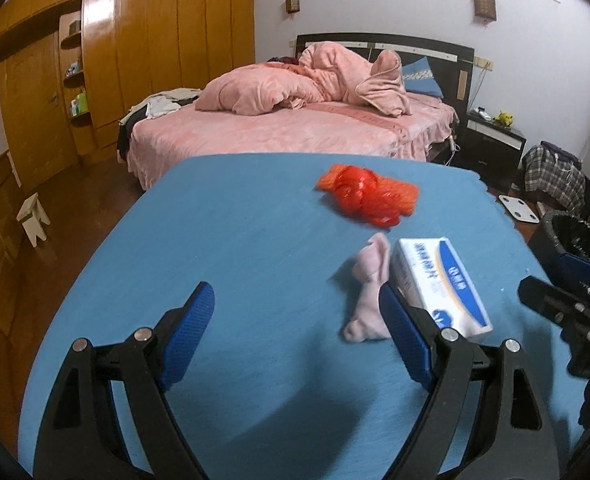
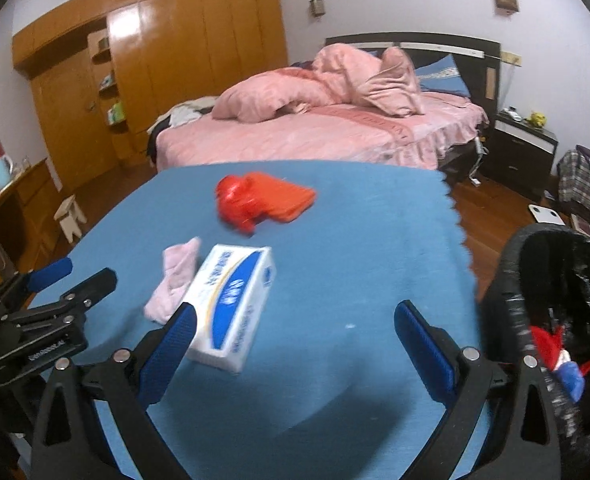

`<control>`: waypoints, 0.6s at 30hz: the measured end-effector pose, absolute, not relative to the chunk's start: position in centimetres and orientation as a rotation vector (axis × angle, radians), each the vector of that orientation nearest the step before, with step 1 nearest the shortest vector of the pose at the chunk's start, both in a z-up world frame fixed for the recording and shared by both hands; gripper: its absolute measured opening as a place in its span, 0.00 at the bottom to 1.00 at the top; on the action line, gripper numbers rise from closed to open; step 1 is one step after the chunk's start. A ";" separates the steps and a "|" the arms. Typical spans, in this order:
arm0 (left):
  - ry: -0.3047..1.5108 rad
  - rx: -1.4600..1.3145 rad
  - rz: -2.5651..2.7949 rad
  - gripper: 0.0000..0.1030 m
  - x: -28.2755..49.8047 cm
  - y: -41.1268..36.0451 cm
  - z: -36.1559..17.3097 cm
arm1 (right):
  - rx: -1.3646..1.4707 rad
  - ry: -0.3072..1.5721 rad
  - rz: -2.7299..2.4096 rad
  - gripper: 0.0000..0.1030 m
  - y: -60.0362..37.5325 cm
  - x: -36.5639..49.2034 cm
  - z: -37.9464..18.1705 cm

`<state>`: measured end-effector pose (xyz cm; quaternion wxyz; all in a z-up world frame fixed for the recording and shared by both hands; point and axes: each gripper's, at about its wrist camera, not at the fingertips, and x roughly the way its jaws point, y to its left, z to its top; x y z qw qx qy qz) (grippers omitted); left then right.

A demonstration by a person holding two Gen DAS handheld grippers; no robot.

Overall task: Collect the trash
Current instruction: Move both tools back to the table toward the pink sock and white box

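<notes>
A crumpled red plastic bag point(image 1: 369, 196) point(image 2: 261, 202) lies toward the far side of the blue table point(image 1: 235, 240) point(image 2: 355, 248). A pink cloth point(image 1: 369, 292) point(image 2: 175, 280) lies beside a white and blue tissue box point(image 1: 441, 286) point(image 2: 233, 306). My left gripper point(image 1: 297, 312) is open and empty, its right finger just in front of the cloth and box. My right gripper point(image 2: 295, 326) is open and empty, its left finger near the box's near end. A black bin point(image 2: 555, 312) point(image 1: 575, 240) stands at the table's right edge and holds red and blue trash point(image 2: 563, 360).
Behind the table are a bed with pink bedding point(image 1: 295, 120), a wooden wardrobe point(image 1: 115, 60) and a dark nightstand point(image 1: 493, 140). A small white stool point(image 1: 33, 218) stands on the wooden floor to the left. Plaid clothes point(image 2: 587, 184) lie at right.
</notes>
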<state>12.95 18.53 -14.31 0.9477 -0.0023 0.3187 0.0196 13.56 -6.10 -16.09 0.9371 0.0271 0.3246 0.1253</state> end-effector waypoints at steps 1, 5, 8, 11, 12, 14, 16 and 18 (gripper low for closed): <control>0.654 -0.009 0.043 0.80 12.9 19.0 -14.5 | 0.055 0.668 0.262 0.94 -5.7 13.6 -16.2; 0.664 -0.019 0.056 0.80 13.0 20.2 -14.9 | 0.033 0.689 0.285 0.94 -3.5 13.5 -16.9; 0.664 -0.028 0.064 0.80 13.0 21.1 -14.9 | 0.016 0.712 0.290 0.94 -2.2 13.9 -17.4; 0.665 -0.037 0.066 0.80 13.2 21.6 -14.9 | -0.008 0.738 0.287 0.94 -1.0 14.4 -18.1; 0.665 -0.039 0.065 0.80 13.3 21.6 -14.9 | -0.023 0.752 0.280 0.94 -0.5 14.6 -18.3; 0.664 -0.044 0.065 0.80 13.4 21.7 -14.9 | -0.034 0.764 0.273 0.94 -0.1 14.8 -18.6; 0.662 -0.053 0.062 0.80 13.5 21.7 -14.9 | -0.044 0.789 0.265 0.94 0.1 15.1 -19.0; 0.663 -0.058 0.060 0.80 13.6 21.6 -14.9 | -0.038 0.814 0.249 0.94 -0.1 15.4 -19.4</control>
